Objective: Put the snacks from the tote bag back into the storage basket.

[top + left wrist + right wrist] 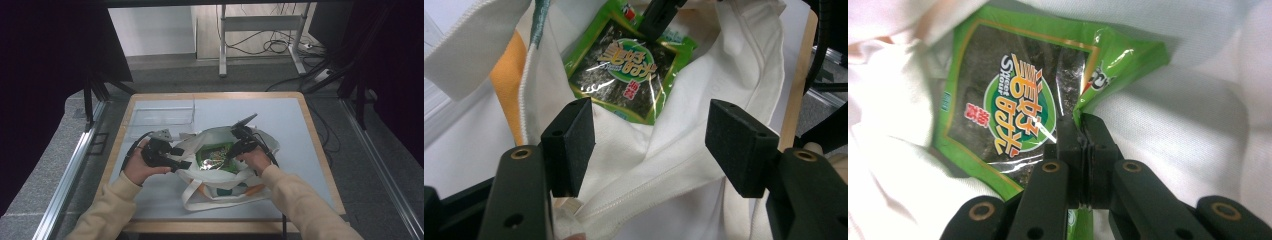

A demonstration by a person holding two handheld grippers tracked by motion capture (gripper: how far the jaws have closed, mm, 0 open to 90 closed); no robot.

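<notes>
The right gripper (1079,135) has its jaws pressed together on the near edge of a green seaweed snack packet (998,95), which folds up between the pads; the grip looks firm enough that the pick is made. The rest of the packet lies just beyond the jaw tips, flat on the inside of the white canvas tote bag (1198,115), whose cloth rises around and above it on every side. So the packet is gripped but not yet out: by the look of it, the lift clear of the bag's mouth and the setting down on the table (300,125) are left to do.

The left gripper (649,145) stands wide, its jaws well apart on either side of the tote's rim. The cloth bunches between them, and I cannot tell from the frames whether the pads press on it or only straddle it. Past that rim, farther from this gripper, lies the packet, with the right gripper's tip on its far edge. In the high view a clear plastic tray (162,116) sits well beyond the left gripper, perhaps the packet's destination.
</notes>
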